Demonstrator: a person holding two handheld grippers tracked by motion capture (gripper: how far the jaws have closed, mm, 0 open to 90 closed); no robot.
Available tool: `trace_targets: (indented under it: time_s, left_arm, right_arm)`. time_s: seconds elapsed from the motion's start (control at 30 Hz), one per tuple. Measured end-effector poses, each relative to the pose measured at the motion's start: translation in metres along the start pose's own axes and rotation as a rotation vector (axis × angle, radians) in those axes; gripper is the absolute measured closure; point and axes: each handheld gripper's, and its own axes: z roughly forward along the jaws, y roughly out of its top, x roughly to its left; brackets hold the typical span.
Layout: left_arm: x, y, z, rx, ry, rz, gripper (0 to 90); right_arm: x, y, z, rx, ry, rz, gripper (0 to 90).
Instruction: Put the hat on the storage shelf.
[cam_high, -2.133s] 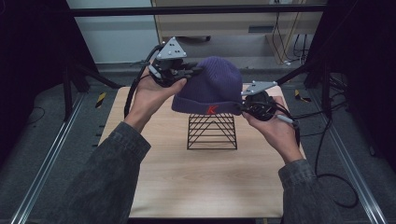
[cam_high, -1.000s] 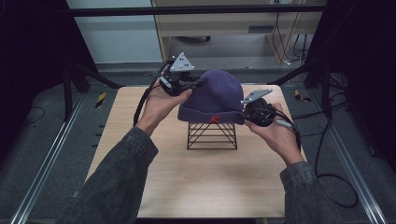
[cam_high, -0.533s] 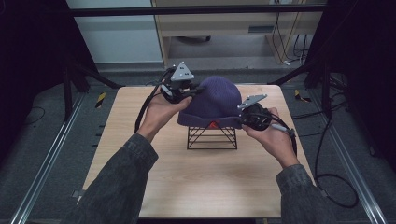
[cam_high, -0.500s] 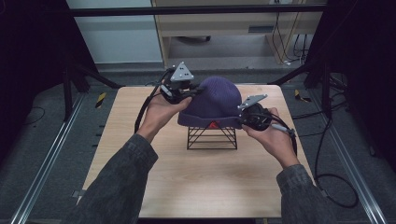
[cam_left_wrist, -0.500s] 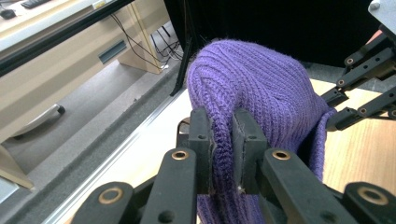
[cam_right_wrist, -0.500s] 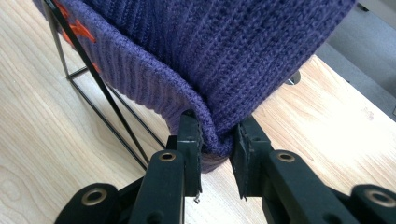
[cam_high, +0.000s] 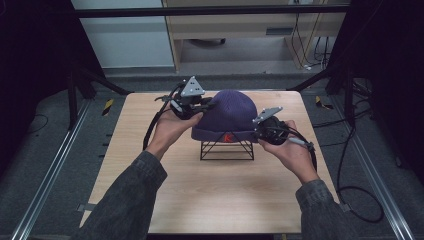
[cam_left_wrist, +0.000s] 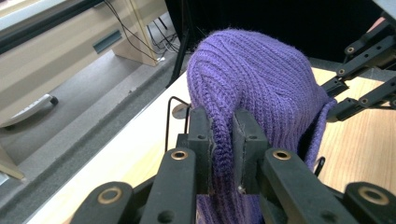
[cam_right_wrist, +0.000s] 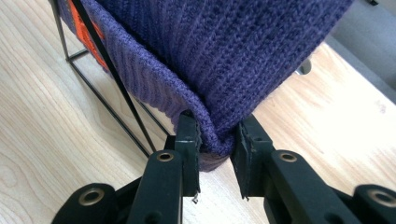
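Pale wooden table (cam_high: 150, 165), dark workshop behind: a purple knit beanie (cam_high: 227, 112) sits draped over a black wire stand (cam_high: 227, 150) at the table's middle, pinched at both sides by hand-held grippers.

Ribbed and chunky, the beanie is dome-shaped with a folded cuff bearing a small red-orange patch at the front; the stand is thin bent wire, open and angular. The left gripper (cam_left_wrist: 223, 140) clamps a fold of the knit at the beanie's side between flat black pads, while the right gripper (cam_right_wrist: 215, 135) bites the rolled cuff edge, with wood grain running beneath it. Grey sleeves enter from below.
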Motion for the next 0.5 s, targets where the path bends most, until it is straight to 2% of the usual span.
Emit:
trace_targets:
  time_s: [0.2, 0.5]
  left_arm:
    - [-0.004, -0.007, 0.003, 0.005, -0.006, 0.007, 79.3]
    - [-0.008, -0.02, 0.008, 0.025, -0.016, -0.001, 79.2]
  right_arm:
    - [0.004, -0.007, 0.011, 0.016, 0.009, -0.01, 72.8]
    - [0.008, -0.016, 0.023, 0.033, 0.031, 0.004, 72.9]
